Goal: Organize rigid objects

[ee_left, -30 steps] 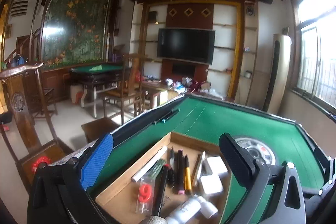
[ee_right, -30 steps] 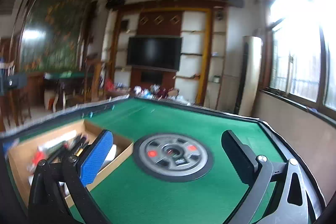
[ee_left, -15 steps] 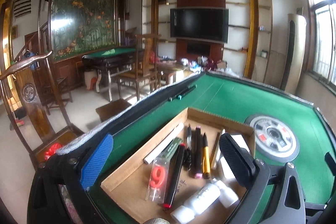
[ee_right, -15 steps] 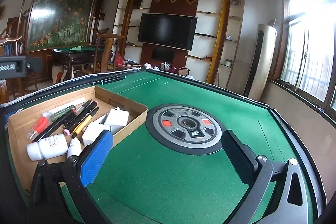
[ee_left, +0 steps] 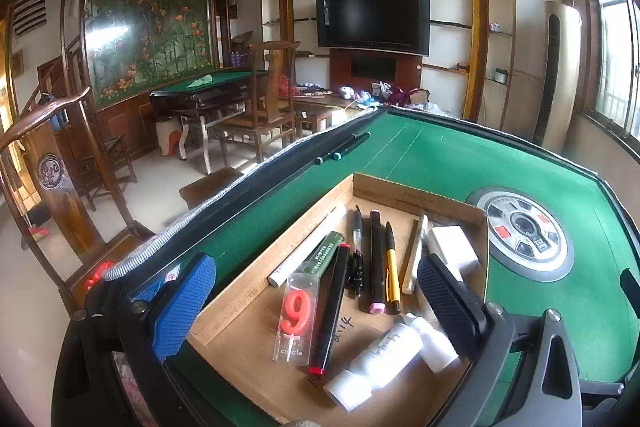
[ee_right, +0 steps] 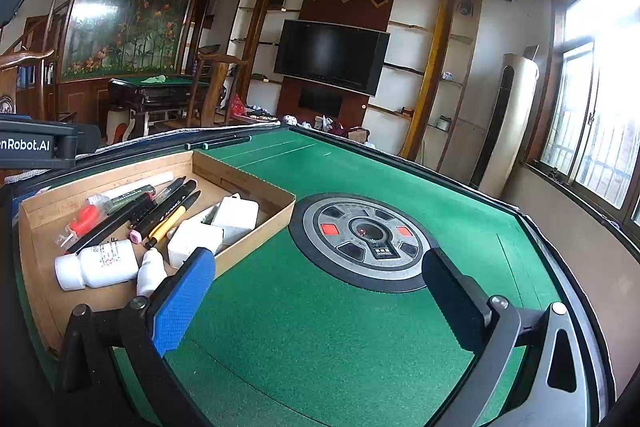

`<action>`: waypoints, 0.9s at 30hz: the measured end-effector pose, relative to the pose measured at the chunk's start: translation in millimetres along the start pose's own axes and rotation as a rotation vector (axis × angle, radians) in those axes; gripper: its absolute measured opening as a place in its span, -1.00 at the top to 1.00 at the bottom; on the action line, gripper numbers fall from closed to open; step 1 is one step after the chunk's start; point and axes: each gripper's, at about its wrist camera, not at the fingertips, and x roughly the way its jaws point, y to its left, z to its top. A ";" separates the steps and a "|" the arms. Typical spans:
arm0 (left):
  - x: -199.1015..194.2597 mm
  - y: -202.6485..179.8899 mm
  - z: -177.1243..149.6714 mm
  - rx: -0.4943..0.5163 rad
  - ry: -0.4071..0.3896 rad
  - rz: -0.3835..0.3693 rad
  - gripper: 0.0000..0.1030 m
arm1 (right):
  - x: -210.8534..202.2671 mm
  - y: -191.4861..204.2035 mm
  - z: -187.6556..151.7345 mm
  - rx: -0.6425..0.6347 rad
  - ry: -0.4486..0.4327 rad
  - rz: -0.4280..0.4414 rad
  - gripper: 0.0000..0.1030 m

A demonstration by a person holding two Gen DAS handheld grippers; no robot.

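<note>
Inside the cardboard box (ee_left: 256, 251) lay five pens (ee_left: 376, 259), two white adapters (ee_right: 234, 213), two white bottles (ee_right: 96, 263), one candle pack (ee_left: 296, 315) — beyond it, two markers (ee_left: 344, 147).

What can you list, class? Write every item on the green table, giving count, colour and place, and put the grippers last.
Cardboard box: 1, brown, left part of the table.
Number 9 candle: 1, red, clear pack, in the box.
Pens and markers: several, mostly black, one with a yellow barrel, side by side in the box.
Bottles: 2, white, lying at the box's near end.
White blocks: 2, at the box's right side.
Dark pens: 2, teal caps, on the felt beyond the box.
Centre dial: 1, grey and black, table middle.
Left gripper: open, above the box.
Right gripper: open, above the felt.
</note>
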 end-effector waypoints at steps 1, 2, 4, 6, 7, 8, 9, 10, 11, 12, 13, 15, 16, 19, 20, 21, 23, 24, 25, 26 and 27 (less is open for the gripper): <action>1.0 -0.3 -0.2 0.000 0.006 -0.001 -0.98 | -0.1 -0.1 0.0 0.000 0.000 0.000 -1.00; 1.4 0.5 -0.2 -0.001 0.010 -0.003 -0.98 | 0.0 0.0 -0.1 -0.001 0.000 0.000 -1.00; 4.0 0.4 -0.6 -0.002 0.021 -0.003 -0.98 | -0.2 0.2 0.0 -0.001 0.000 0.000 -1.00; 5.8 1.4 -0.6 -0.003 0.029 0.000 -0.98 | 1.6 0.6 -0.5 -0.005 0.004 0.000 -1.00; 6.4 1.5 -0.8 -0.003 0.033 0.003 -0.98 | 2.7 1.0 -1.1 -0.006 0.006 0.002 -1.00; 7.1 2.1 -1.1 -0.003 0.036 0.004 -0.98 | 3.4 1.2 -1.4 -0.008 0.008 0.003 -1.00; 8.0 2.8 -1.3 -0.003 0.039 0.003 -0.98 | 4.5 1.9 -2.1 -0.010 0.010 0.003 -1.00; 9.6 3.0 -1.2 -0.004 0.042 0.002 -0.98 | 5.1 2.3 -2.6 -0.012 0.012 0.004 -1.00; 10.2 3.5 -1.4 -0.004 0.045 0.002 -0.98 | 6.3 2.7 -2.3 -0.013 0.014 0.005 -1.00; 10.9 4.2 -1.8 -0.004 0.048 0.001 -0.98 | 7.3 3.2 -2.4 -0.015 0.015 0.005 -1.00; 11.9 4.5 -1.9 -0.005 0.052 0.000 -0.98 | 8.3 3.5 -2.6 -0.016 0.017 0.006 -1.00; 13.8 5.9 -1.9 -0.005 0.059 -0.001 -0.98 | 8.6 3.7 -2.5 -0.016 0.018 0.006 -1.00; 14.8 6.3 -2.2 -0.005 0.062 -0.001 -0.98 | 8.5 3.7 -2.5 -0.016 0.018 0.006 -1.00; 16.8 7.4 -2.9 -0.006 0.072 -0.002 -0.98 | 8.5 3.7 -2.4 -0.015 0.018 0.007 -1.00; 17.3 7.8 -3.4 -0.005 0.076 -0.004 -0.98 | 8.8 3.9 -2.6 -0.015 0.019 0.007 -1.00; 17.8 8.7 -3.9 -0.007 0.080 -0.005 -0.98 | 8.3 3.6 -2.3 -0.015 0.018 0.007 -1.00; 19.1 9.4 -4.1 -0.011 0.087 -0.005 -0.98 | 8.7 3.9 -2.5 -0.016 0.020 0.007 -1.00; 19.6 10.1 -4.2 -0.015 0.089 -0.008 -0.98 | 8.2 3.6 -2.2 -0.016 0.019 0.007 -1.00; 20.2 10.8 -4.4 -0.017 0.090 -0.010 -0.98 | 8.1 3.5 -2.1 -0.015 0.019 0.007 -1.00; 20.4 11.3 -4.9 -0.019 0.092 -0.009 -0.98 | 8.4 3.7 -2.3 -0.015 0.020 0.007 -1.00; 20.9 11.8 -5.3 -0.020 0.093 -0.010 -0.98 | 7.9 3.4 -2.0 -0.015 0.019 0.006 -1.00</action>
